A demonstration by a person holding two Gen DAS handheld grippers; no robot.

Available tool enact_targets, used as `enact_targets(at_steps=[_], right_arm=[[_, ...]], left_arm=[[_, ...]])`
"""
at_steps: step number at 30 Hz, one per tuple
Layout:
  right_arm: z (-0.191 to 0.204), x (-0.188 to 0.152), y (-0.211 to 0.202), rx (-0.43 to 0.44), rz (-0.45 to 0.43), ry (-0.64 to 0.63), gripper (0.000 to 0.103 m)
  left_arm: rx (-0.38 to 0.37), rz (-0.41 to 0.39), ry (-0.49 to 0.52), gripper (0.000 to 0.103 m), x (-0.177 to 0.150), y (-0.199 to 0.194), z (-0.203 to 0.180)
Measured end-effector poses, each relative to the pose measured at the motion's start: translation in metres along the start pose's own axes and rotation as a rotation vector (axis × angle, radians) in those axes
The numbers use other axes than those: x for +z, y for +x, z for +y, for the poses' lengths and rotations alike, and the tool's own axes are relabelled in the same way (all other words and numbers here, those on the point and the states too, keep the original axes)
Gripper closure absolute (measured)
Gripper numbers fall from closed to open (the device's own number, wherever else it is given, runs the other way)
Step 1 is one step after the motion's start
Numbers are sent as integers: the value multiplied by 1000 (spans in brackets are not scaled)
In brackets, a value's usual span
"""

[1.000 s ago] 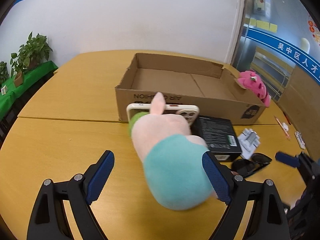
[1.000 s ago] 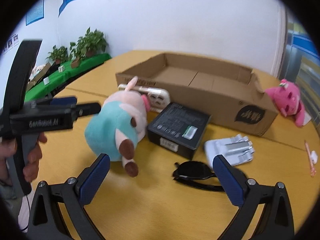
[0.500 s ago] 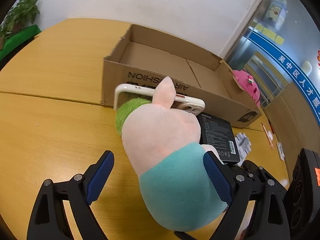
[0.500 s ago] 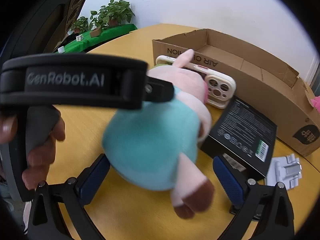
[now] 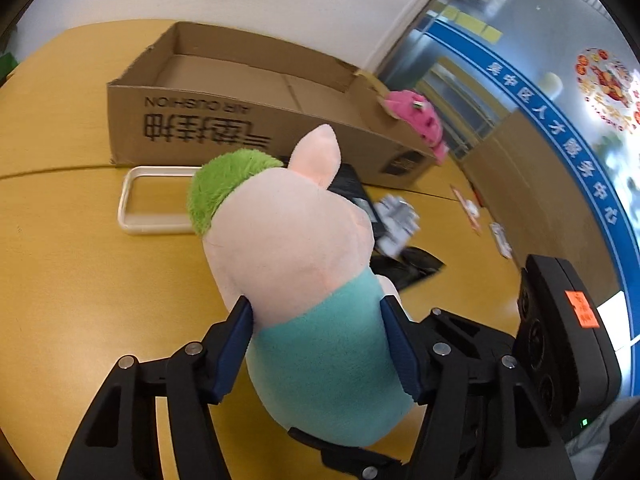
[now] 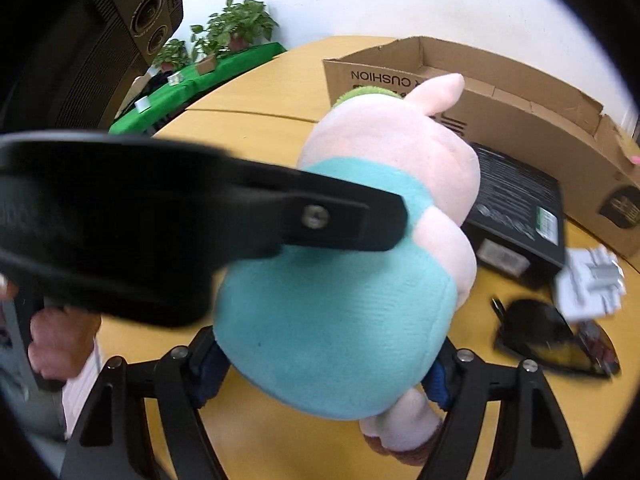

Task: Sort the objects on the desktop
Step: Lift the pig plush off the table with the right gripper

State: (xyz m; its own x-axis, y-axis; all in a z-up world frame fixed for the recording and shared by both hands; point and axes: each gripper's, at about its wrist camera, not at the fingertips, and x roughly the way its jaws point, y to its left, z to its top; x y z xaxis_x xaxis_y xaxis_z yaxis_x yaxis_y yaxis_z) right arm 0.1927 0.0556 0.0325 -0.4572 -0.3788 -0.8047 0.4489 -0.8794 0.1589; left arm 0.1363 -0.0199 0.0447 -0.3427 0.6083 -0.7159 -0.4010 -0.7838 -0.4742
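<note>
Since a second ago: both my grippers have come in on the soft pink pig toy in its teal shirt and green cap (image 5: 296,264); before, my pads stood wide of it.
Left gripper (image 5: 320,344): jaws closing, blue pads (image 5: 236,354) set against either side of the toy's teal body, which fills the gap between them.
Right gripper (image 6: 320,376): jaws closing too, its blue pads mostly hidden behind the teal body; the plush bulges out between them, so I read it as gripped from this side as well.
Pig toy: near middle of the yellow wooden table (image 5: 80,280), head pointing far, one pink ear up; whether it rests on the table I cannot tell.
White phone case (image 5: 154,202): flat on the table, left of the toy's green cap and partly hidden behind it, just near of the box.
Open brown cardboard box (image 5: 248,92): far side of the table, printed side facing me, floor bare where I can see it.
Black flat carton (image 6: 516,216): right of the toy, just beside it, in front of the cardboard box.
Black sunglasses (image 6: 552,336): on the table to the near right of the black carton.
White folded stand (image 6: 592,284): just far of the sunglasses, blurred.
Pink plush toy (image 5: 416,120): behind the box's right end.
Hand (image 6: 60,344): wrapped on the left gripper's handle, at the left edge of my right view.
</note>
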Motion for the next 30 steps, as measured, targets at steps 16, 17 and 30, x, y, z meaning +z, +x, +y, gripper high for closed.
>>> enact_targets(at_steps=[16,17,30], right_arm=[[-19,-35,1,-29,69,-14,19],[-14,-36,1,-33,59,-20,21],[17,8,-75,-67,-237,-95,25]], left_arm=[[-122,102,-9,41,-13,29,-9],[-127,103,-7,45,-14,27,-10],[-139,-143,163,48,26,-73,-73]])
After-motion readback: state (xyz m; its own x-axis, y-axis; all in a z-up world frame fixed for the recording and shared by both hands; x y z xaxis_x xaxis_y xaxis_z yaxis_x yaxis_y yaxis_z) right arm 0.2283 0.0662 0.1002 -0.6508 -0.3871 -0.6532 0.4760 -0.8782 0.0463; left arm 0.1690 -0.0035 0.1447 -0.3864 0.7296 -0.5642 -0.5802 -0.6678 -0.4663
